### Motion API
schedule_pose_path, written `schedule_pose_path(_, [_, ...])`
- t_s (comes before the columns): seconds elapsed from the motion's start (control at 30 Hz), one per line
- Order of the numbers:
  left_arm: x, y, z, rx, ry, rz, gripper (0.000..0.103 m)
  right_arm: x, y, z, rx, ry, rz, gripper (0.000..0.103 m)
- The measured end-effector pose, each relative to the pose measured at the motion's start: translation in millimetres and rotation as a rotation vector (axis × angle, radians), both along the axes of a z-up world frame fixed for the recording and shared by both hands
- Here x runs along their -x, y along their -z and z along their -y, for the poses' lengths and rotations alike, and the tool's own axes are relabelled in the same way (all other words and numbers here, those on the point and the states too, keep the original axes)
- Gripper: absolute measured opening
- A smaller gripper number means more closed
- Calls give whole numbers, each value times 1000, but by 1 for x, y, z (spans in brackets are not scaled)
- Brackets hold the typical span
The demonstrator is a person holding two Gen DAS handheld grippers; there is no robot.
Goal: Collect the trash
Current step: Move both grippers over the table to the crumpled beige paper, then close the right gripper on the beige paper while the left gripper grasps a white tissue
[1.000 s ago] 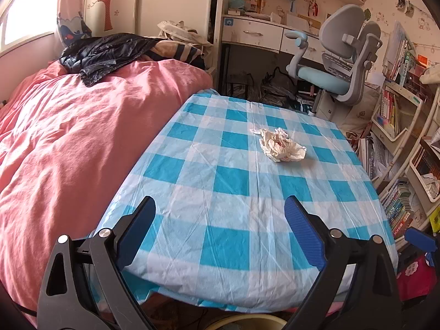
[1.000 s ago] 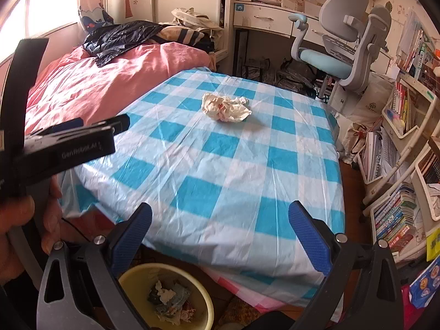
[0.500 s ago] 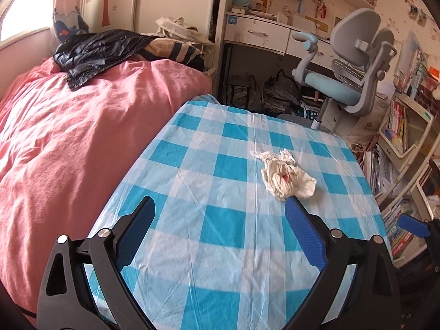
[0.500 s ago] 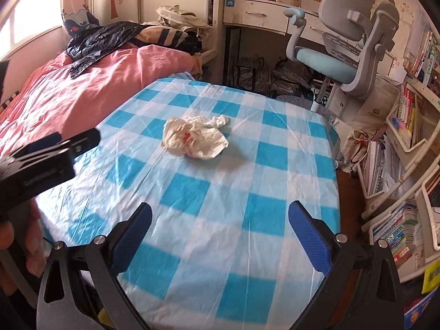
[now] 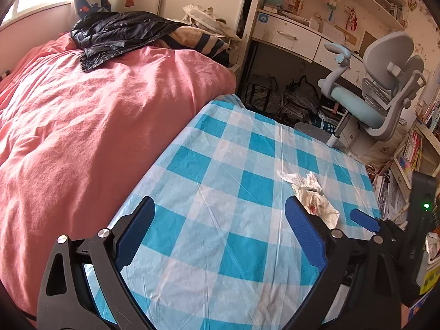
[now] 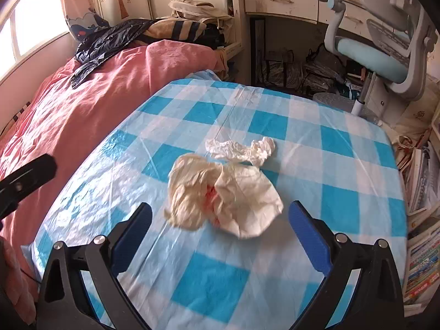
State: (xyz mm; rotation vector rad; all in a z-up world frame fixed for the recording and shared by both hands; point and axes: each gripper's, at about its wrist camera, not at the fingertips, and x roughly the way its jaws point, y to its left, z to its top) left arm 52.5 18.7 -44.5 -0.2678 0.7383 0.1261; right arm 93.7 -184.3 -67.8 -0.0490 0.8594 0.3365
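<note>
Just ahead of R tongs (image 6: 220,217): tissue (image 6: 222,195)

The crumpled tissue (image 6: 224,194) lies on the table (image 6: 343,148) near its middle, toward the right edge. A bed (image 6: 90,101) runs along the table's left edge; beyond the far edge stand a desk (image 6: 283,0) and an office chair (image 6: 385,41).

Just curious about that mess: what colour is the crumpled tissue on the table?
White crumpled tissue with a reddish-pink stain, clearest in the right wrist view.
</note>
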Motion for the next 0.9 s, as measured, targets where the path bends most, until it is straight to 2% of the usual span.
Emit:
schedule_pose_path(0.03, [-4,1,0,-2,2,-5,92,-7,4,2,-21,-5,-8,94])
schedule_pose_path(0.07, [-8,2,-1,-4,4,-11,92,-13,8,4,-48,-17,-24,80])
schedule_pose_path(0.1, [-13,3,0,-4,7,-15,92,-20,15,7,-94,-36,-64,62])
schedule_pose_path(0.13, [-18,4,1,-5,12,-21,92,-24,20,11,-120,-40,-106,37])
schedule_pose_path(0.2, [-28,7,5,-8,26,-28,92,-22,24,17,-150,-47,-128,34])
schedule_pose_path(0.27, [-40,10,14,-16,45,-38,92,-15,17,21,-126,-71,-146,23])
schedule_pose_path(0.37, [-60,16,33,-25,87,-49,92,6,1,35,-100,-76,-167,23])
schedule_pose_path(0.5, [-87,26,70,-44,190,-70,92,37,-9,60,-39,-81,-177,23])
schedule_pose_path(0.63, [-121,43,115,-100,280,-97,92,34,1,82,-82,-53,-240,23])
schedule_pose_path(0.73, [-147,59,142,-106,310,-136,92,26,11,82,-83,-65,-274,24])
schedule_pose_path(0.83, [-167,72,163,-116,319,-170,92,23,12,79,-60,-85,-264,29])
schedule_pose_path(0.9, [-177,77,174,-137,322,-183,92,20,14,79,-45,-92,-264,35])
